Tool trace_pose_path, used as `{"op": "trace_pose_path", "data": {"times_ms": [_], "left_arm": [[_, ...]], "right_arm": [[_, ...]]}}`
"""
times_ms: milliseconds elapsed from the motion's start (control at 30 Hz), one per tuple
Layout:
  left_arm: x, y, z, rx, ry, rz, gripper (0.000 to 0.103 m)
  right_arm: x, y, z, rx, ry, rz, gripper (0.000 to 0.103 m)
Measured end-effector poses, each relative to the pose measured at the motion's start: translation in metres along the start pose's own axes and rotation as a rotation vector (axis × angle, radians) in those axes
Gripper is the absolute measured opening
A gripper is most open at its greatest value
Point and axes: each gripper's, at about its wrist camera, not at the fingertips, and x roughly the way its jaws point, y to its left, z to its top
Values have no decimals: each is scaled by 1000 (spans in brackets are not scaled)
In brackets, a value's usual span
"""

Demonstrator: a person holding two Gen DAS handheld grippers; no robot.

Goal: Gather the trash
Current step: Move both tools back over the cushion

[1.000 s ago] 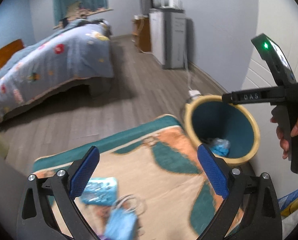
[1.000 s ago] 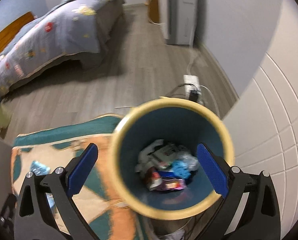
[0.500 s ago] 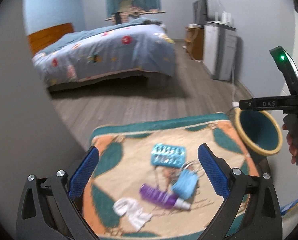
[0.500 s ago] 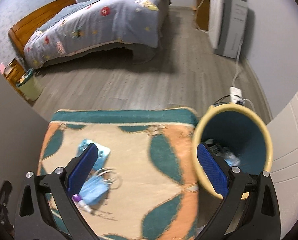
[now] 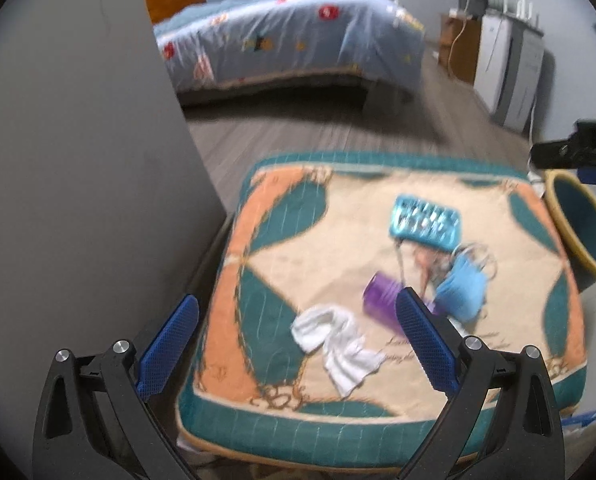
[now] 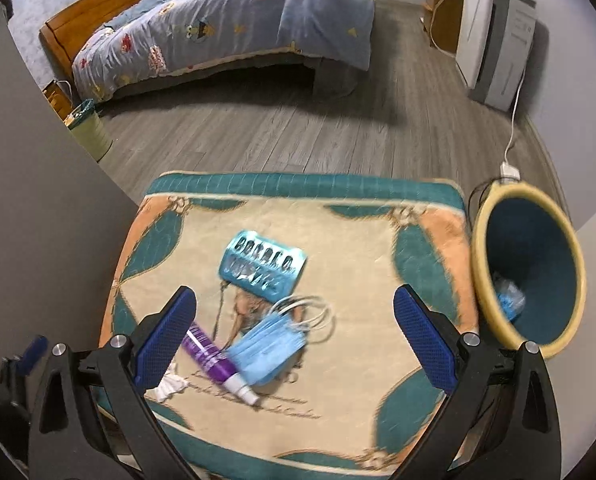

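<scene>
Here, a bed (image 6: 233, 20) with a blue quilt fills the far side of the room, and in front of it lies a teal-and-orange cushion (image 6: 362, 248) that carries the trash. Just off the cushion's right edge stands a yellow-rimmed bin (image 6: 482, 280) with some scraps at its bottom. On the cushion, a teal blister pack (image 6: 263, 266) sits near the middle; a blue mask (image 6: 267, 348) lies just nearer than it, its loops reaching toward the pack. A purple tube (image 6: 213, 360) rests against the mask's left side, and a white tissue (image 5: 334, 340) lies beside the tube toward the near left corner. The left gripper (image 5: 295, 344) hangs over the near edge, spread wide and empty. The right gripper (image 6: 293, 344) is also spread wide, holding nothing, above the mask and tube.
</scene>
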Motion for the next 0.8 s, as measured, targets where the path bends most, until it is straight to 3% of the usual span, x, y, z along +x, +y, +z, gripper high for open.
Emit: {"op": "trace_pose_path", "data": {"times_ms": [100, 300, 467, 800], "left_arm": [[20, 1, -6, -35, 73, -26, 98], [47, -13, -16, 41, 153, -18, 98], [63, -2, -20, -54, 208, -78, 98], [89, -2, -25, -62, 296, -100, 98]], "right_arm": [[14, 13, -11, 35, 43, -6, 97], [48, 31, -25, -9, 129, -53, 97], [67, 32, -23, -9, 162, -82, 97], [96, 38, -24, -21, 205, -116, 97]]}}
